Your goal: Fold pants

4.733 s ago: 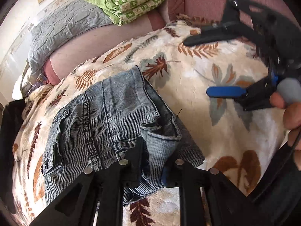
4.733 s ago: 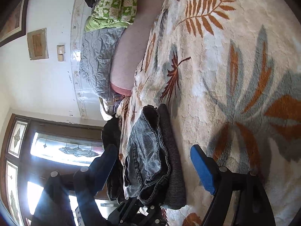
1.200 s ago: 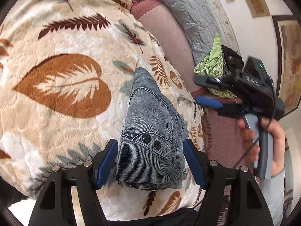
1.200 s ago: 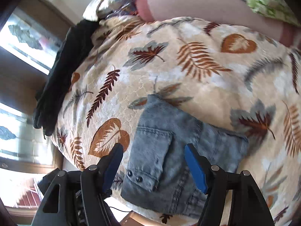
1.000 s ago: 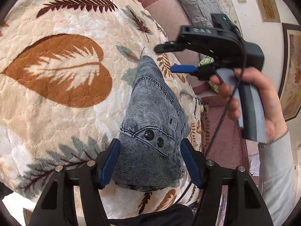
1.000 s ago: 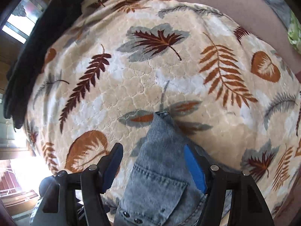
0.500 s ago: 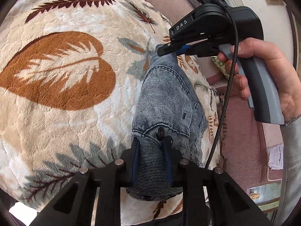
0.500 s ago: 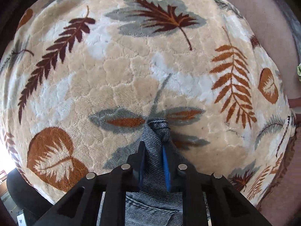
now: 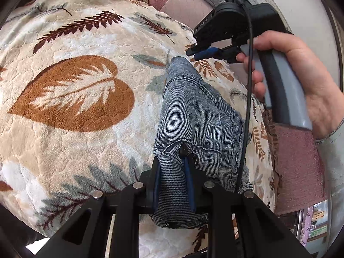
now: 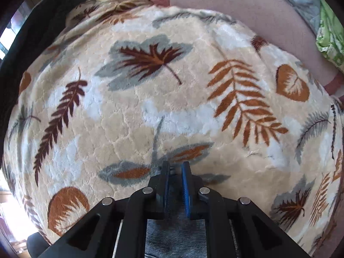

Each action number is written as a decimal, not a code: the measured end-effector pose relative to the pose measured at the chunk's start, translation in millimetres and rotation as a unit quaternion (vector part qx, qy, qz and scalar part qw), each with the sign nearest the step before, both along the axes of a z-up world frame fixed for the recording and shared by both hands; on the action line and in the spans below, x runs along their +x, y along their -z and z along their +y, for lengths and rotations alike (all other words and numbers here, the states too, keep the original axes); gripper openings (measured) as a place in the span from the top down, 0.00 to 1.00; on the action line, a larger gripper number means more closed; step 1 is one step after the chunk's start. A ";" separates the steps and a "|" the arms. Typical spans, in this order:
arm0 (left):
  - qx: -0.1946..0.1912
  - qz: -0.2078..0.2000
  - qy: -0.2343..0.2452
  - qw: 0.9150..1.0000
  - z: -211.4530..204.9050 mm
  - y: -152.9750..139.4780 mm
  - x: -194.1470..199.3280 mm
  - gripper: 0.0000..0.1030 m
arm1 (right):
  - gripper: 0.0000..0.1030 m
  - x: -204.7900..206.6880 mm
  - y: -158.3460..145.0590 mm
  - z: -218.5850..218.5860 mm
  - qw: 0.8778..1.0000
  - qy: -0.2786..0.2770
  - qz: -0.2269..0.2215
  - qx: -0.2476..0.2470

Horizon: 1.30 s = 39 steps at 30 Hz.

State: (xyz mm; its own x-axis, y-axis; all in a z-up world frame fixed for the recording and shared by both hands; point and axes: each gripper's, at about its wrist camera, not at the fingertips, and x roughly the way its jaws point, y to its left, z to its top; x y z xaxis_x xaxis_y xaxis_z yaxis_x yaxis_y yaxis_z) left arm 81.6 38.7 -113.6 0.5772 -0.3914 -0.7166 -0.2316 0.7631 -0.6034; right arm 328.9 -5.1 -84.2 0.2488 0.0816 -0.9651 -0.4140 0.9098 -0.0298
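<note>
Left wrist view: the left claw [image 9: 172,172] is clamped on the near end of the folded jeans [image 9: 200,111], its 2 blue pads squeezing a thick bunch of denim between them.
Left claw opening: narrow, only as wide as the cloth it pinches; the jaws have just been closing, with denim between them.
Button flap: 2 dark buttons [image 9: 189,153] sit on the pocket flap right at the claw's tips.
Jeans: a compact folded bundle lying on the leaf-print blanket [image 9: 71,94], running away from the left claw toward the right claw.
Right claw, seen from the left: the right claw [image 9: 194,52] is at the far tip of the bundle, its black body and blue pad just touching the top corner of the denim.
Right hand: a hand [image 9: 301,79] wraps the grey handle, a cable trailing down over the jeans.
Right wrist view: the right claw [image 10: 174,173] points steeply down at the blanket [image 10: 150,107], pads nearly together with a thin edge of denim [image 10: 172,234] pinched between them.
Right claw opening: almost closed, gripping that folded edge; the jaws have just been opening a touch, with the cloth between them.
Around the bed: a pink sheet [image 10: 225,2] shows past the blanket's far edge, green patterned cloth [image 10: 329,36] at the right rim, dark clothing [image 10: 28,36] at the left.
</note>
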 end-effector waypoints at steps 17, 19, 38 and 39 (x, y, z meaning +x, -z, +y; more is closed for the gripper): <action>0.040 -0.015 0.014 0.999 -6.8 -14.0 3.2 0.78 | 0.92 -19.9 12.4 37.1 0.992 -0.082 0.030 -0.089; 0.051 -0.018 0.008 0.998 -4.5 -18.7 5.7 0.78 | 0.92 -15.9 7.7 27.7 0.996 -0.064 0.016 -0.067; 0.159 -0.028 0.000 0.987 -1.5 -43.1 -15.0 0.45 | 0.47 -131.7 -3.8 -174.1 0.938 0.110 0.066 0.322; 0.172 -0.024 0.005 0.985 -6.9 -39.7 -13.6 0.45 | 0.47 -147.7 7.4 -186.2 0.939 0.119 0.069 0.316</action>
State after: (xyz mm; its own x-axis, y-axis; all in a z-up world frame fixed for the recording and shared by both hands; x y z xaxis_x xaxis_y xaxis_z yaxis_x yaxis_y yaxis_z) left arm 68.0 31.8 -73.8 0.6107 -0.1355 -0.7802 -0.2004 0.9267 -0.3178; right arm 181.2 -191.3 -91.5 0.2095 0.6063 -0.7671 -0.1562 0.7952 0.5858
